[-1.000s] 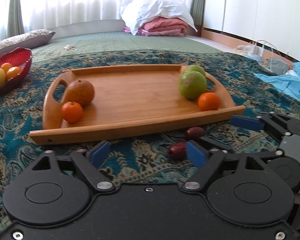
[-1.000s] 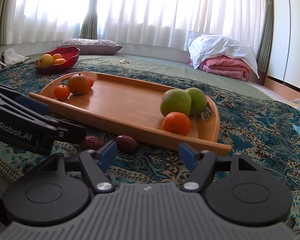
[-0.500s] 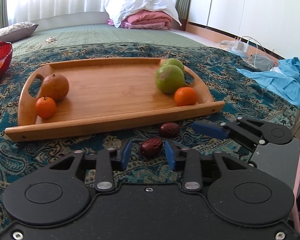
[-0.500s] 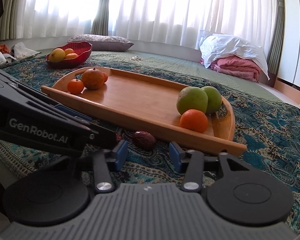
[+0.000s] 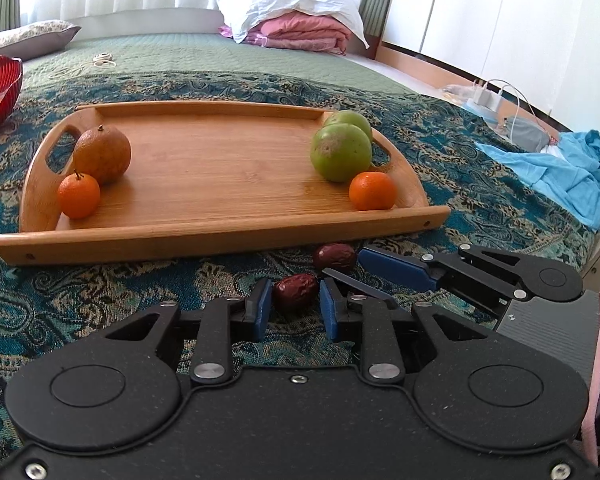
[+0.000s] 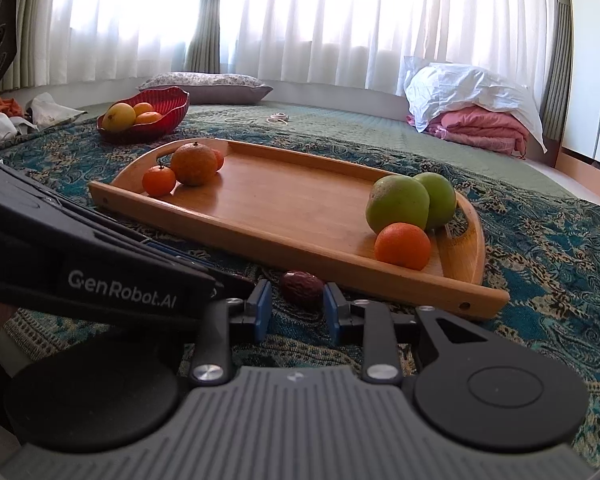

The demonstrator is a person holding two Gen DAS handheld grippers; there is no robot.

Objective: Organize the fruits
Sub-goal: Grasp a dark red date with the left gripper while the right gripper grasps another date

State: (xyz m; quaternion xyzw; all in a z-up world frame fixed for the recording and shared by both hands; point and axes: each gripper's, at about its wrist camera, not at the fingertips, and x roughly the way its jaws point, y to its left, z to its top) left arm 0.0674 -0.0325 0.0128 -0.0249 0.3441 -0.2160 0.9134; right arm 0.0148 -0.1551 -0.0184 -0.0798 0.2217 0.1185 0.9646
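Both grippers have narrowed onto a red date each: left gripper (image 5: 293, 305) pinches the near date (image 5: 295, 291), right gripper (image 6: 294, 307) the other date (image 6: 302, 288), low centre on the bedspread, probably bound for the wooden tray (image 5: 220, 236)

Change over the last second. The left gripper (image 5: 293, 309), earlier spread wide with a red date at its right pad, now has its blue pads drawn in on either side of the near date (image 5: 295, 291). The right gripper (image 6: 296, 307), likewise wide before, has narrowed around the far date (image 6: 302, 287), which earlier lay ahead of its left finger.
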